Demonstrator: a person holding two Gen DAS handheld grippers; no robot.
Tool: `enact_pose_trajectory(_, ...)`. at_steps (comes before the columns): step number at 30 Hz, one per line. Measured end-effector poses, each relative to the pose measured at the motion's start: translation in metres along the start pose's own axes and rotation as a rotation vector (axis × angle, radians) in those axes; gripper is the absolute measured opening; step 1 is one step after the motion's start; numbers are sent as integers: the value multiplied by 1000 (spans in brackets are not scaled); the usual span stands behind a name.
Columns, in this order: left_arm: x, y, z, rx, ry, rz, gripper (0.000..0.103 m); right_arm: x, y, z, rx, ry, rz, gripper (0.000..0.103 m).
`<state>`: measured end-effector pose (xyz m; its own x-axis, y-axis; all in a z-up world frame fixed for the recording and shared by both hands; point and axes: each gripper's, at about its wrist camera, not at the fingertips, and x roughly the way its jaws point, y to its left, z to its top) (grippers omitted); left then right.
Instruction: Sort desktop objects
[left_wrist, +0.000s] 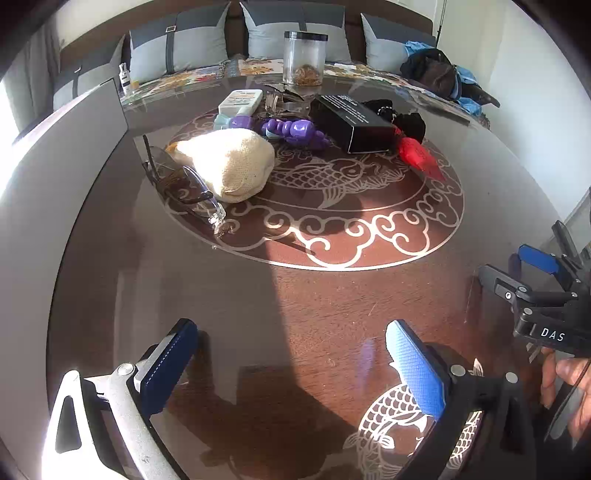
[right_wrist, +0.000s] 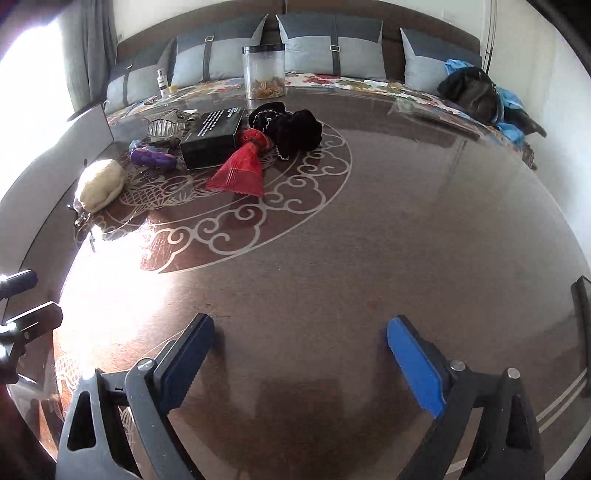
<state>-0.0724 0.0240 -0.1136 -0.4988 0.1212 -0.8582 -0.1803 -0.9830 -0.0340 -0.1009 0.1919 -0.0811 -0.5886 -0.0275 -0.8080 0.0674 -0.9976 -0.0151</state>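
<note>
A cluster of objects lies at the far side of the brown glass-topped table (left_wrist: 332, 314): a cream knitted pouch (left_wrist: 229, 166), sunglasses (left_wrist: 177, 184), a purple toy (left_wrist: 291, 131), a black box (left_wrist: 351, 123), a red tassel piece (left_wrist: 417, 155), a black cloth bundle (left_wrist: 402, 118), a white tube (left_wrist: 240, 103) and a metal clip (left_wrist: 280, 101). My left gripper (left_wrist: 291, 365) hovers open over the bare near part of the table with nothing between its fingers. My right gripper (right_wrist: 299, 365) is also open and holds nothing, well short of the red tassel piece (right_wrist: 240, 166) and black box (right_wrist: 214, 136).
A clear jar (left_wrist: 304, 59) with a black lid stands at the table's far edge. A grey panel (left_wrist: 55, 166) rises along the left side. Behind are sofa cushions (right_wrist: 332, 48), a small bottle (right_wrist: 161, 83) and a dark bag (right_wrist: 472, 92). A hand (left_wrist: 561, 380) shows at the right.
</note>
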Motion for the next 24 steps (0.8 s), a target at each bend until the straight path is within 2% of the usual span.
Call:
enact_pose_trajectory(1, 2, -4, 1, 38, -14, 25, 103, 1, 1, 0, -6, 4, 4, 102)
enact_pose_trajectory(2, 2, -5, 1, 50, -31, 9, 103, 2, 2, 0, -10, 6, 0, 103)
enact_pose_trajectory(6, 1, -3, -1, 47, -66, 3, 103, 2, 2, -1, -8, 5, 3, 103)
enact_pose_trajectory(24, 2, -5, 0, 46, -67, 3, 103, 0, 4, -2, -5, 2, 1, 103)
